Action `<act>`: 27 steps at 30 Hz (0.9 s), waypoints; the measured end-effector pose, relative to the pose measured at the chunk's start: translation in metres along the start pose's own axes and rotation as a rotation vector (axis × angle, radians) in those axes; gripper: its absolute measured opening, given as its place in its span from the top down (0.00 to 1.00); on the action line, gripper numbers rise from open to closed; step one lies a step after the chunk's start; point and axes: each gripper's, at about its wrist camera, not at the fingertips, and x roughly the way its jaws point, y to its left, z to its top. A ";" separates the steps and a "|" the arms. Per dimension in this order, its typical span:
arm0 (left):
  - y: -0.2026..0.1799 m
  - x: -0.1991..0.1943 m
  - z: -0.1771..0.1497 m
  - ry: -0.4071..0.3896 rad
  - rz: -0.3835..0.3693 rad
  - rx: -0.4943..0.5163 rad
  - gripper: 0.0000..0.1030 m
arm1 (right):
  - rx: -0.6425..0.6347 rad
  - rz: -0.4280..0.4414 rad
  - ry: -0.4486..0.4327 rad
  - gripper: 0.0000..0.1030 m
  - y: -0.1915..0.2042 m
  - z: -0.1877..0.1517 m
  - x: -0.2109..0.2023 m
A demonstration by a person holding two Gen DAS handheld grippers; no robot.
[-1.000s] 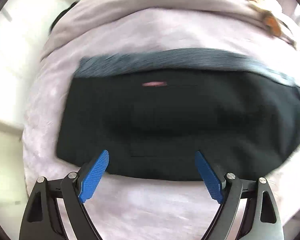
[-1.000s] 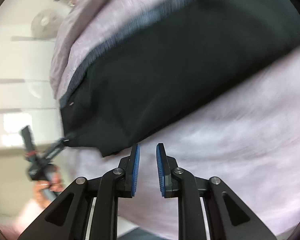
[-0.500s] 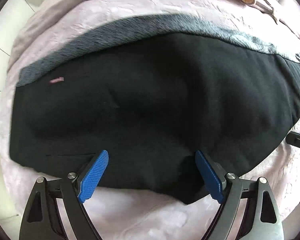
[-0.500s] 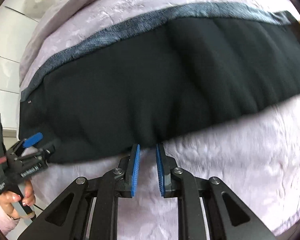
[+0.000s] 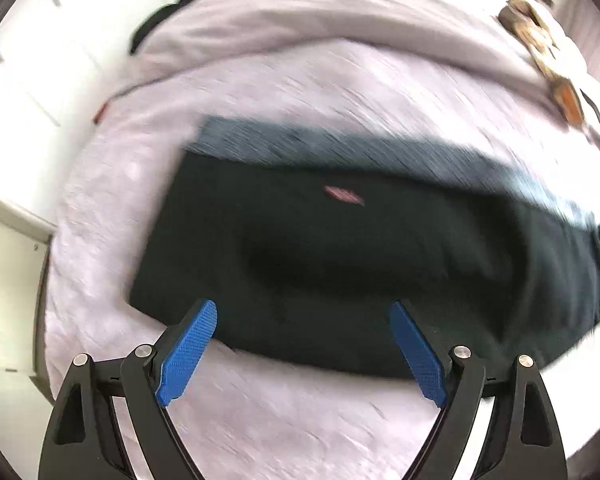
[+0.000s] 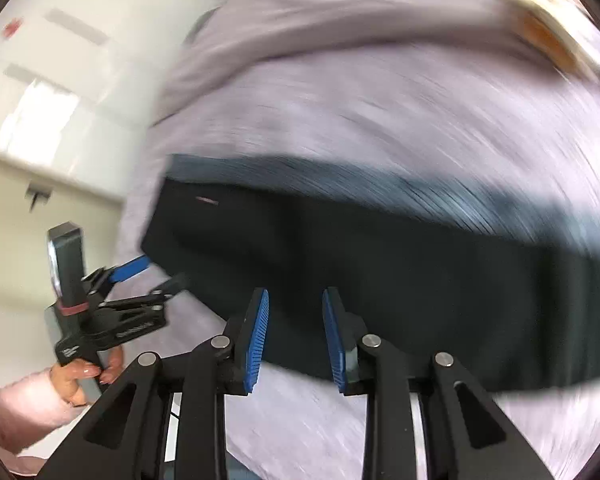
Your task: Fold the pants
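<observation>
Black pants (image 5: 340, 264) lie flat in a long band on a pale lilac bedspread (image 5: 300, 420), grey inner lining showing along their far edge and a small pink label near the left end. My left gripper (image 5: 304, 344) is wide open and empty, just above the pants' near edge. My right gripper (image 6: 295, 340) has its blue pads a little apart with nothing between them, over the near edge of the pants (image 6: 400, 280). The left gripper also shows in the right wrist view (image 6: 152, 276), by the pants' left corner. Both views are blurred by motion.
A bunched lilac duvet (image 5: 320, 20) lies along the far side of the bed. An orange and brown soft toy (image 5: 548, 56) sits at the far right. White cupboard fronts (image 5: 16, 80) stand to the left, past the bed's edge.
Both cameras have pulled back and up from the pants, which now look smaller. The right gripper's pads have opened a little wider. The left gripper stays wide open.
</observation>
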 end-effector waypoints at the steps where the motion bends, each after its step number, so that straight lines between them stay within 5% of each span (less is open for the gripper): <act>1: 0.011 0.004 0.006 -0.018 0.014 -0.017 0.13 | -0.059 0.032 0.014 0.70 0.020 0.022 0.012; 9: 0.077 0.075 0.016 0.053 0.039 -0.166 0.13 | -0.368 0.113 0.191 0.61 0.136 0.137 0.132; 14: 0.079 0.076 0.005 -0.001 0.018 -0.144 0.13 | -0.491 0.066 0.278 0.61 0.170 0.159 0.205; 27: 0.074 0.046 -0.038 -0.050 0.007 -0.151 0.13 | -0.598 0.060 0.422 0.61 0.189 0.178 0.266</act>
